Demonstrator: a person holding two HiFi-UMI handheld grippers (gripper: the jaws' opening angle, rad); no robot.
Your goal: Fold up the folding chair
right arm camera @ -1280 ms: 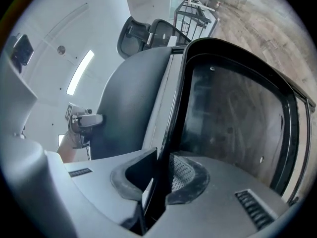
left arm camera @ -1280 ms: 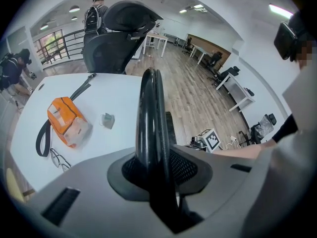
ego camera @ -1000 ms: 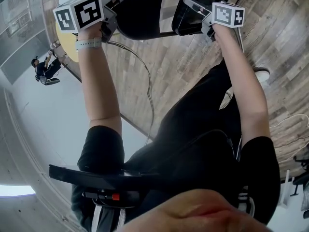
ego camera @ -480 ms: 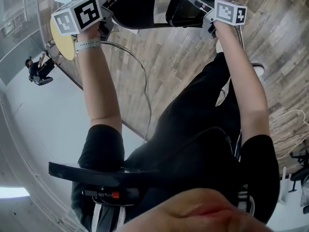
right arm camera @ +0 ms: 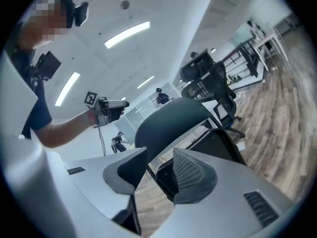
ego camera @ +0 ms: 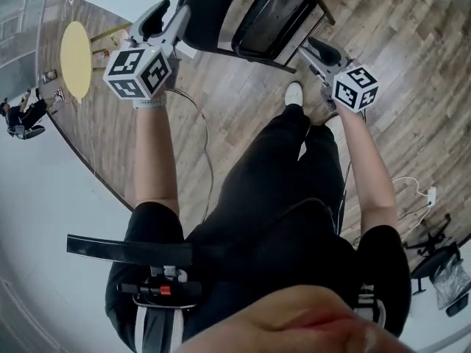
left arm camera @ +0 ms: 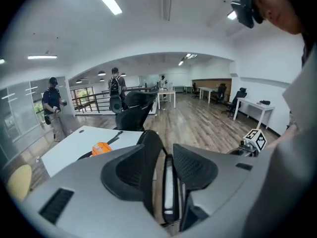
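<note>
We had the folding chair [ego camera: 213,13] straight ahead over the wood floor [ego camera: 243,109], with one claw on each side, so both edges could be steadied while the seat closed.

Left gripper [left arm camera: 159,151]: jaws roughly half apart, nothing clamped. The chair sat edge-on in the gap, seat [left arm camera: 169,192] close beside the backrest [left arm camera: 152,148]. The pads were clear of both as far as we could see.

Right gripper [right arm camera: 160,151]: also part open and empty. A corner of the seat frame [right arm camera: 168,177] showed just behind its right pad, not pinched.

We judged the fold nearly done, with only a narrow wedge left between seat and back. Flanking it made sense, since a half-folded chair could tip either way.

Surface: plank flooring, with a thin cable [ego camera: 209,134] trailing past our feet.

Room: open office.
- A round yellow table [ego camera: 75,57] stood off our left.
- Beyond the chair was a white table [left arm camera: 69,145] with an orange item [left arm camera: 101,148] on it.
- A black office chair [left arm camera: 131,115] stood behind that.
- There was a person [left arm camera: 52,108] by the glass and a second person [left arm camera: 116,90] at a railing.
- White desks [left arm camera: 255,108] lined the far side, with strip lights overhead.
</note>
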